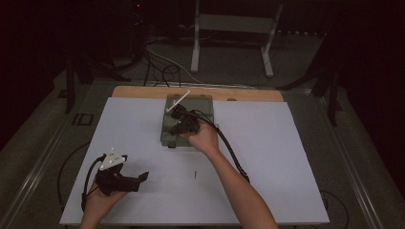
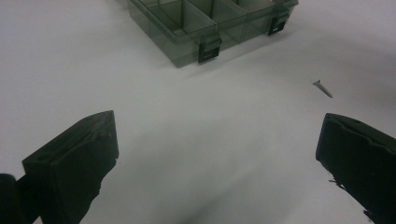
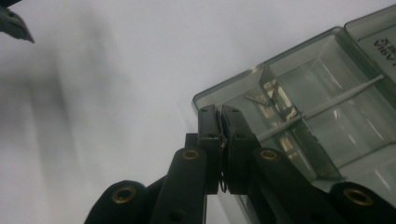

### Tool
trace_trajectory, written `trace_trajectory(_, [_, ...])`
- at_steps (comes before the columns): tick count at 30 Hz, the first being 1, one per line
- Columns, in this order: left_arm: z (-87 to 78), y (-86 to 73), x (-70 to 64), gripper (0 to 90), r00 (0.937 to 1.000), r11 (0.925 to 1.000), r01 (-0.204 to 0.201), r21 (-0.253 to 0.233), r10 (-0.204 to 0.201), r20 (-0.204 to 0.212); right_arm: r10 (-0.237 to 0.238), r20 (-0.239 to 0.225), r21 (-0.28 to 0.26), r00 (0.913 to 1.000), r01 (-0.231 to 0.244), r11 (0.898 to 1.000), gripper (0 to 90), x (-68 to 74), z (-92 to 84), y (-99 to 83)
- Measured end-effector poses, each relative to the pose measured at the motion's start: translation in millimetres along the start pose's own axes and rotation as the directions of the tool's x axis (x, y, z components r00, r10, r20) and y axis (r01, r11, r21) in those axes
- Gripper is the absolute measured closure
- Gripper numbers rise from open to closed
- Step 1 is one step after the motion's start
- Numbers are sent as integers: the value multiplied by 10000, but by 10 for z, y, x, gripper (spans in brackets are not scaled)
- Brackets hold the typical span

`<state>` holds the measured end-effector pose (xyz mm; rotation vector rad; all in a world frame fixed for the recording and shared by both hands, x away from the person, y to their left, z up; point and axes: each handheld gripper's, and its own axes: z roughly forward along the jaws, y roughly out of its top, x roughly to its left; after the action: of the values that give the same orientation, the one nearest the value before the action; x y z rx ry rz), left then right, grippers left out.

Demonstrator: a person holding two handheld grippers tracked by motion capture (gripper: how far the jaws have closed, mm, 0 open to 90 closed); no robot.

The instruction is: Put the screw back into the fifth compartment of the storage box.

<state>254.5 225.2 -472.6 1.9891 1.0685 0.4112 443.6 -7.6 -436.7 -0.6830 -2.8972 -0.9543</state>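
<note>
A clear grey compartment box (image 1: 200,102) lies open on the white sheet, its latches facing the person; it also appears in the left gripper view (image 2: 187,32) and the right gripper view (image 3: 327,93). My right gripper (image 1: 175,130) hovers over the box's near left corner with its jaws pressed together (image 3: 222,116); whether anything thin is pinched between them I cannot tell. A small screw (image 1: 195,175) lies loose on the sheet in front of the box (image 2: 323,88). My left gripper (image 1: 136,168) rests low at the near left, jaws wide apart (image 2: 217,126), nothing between them.
The white sheet (image 1: 267,157) covers most of the wooden table. A cable (image 1: 234,155) trails from the right gripper along the forearm. Beyond the table stand a white frame (image 1: 234,28) and floor cables (image 1: 162,67).
</note>
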Motion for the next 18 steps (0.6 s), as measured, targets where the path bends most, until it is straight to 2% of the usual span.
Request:
trace_trajectory(8, [-6, 2, -4, 1, 10000, 10000, -32, -9, 32, 6, 245, -4, -51, 9997, -245, 9997, 874, -70, 189, -9])
trace_trajectory(9, [-8, 3, -4, 1, 10000, 10000, -32, -22, 32, 6, 383, -75, -14, 9992, -383, 9993, 873, -65, 205, -10])
trace_trajectory(12, [-10, 4, -4, 1, 10000, 10000, -25, -64, 25, -10, 484, 66, -57, 9988, -483, 9988, 873, -79, 250, -9])
trace_trajectory(18, [-16, 6, -3, 1, 10000, 10000, -35, -75, 35, -1, 491, 71, -8, 9988, -491, 9988, 867, -93, 298, 5])
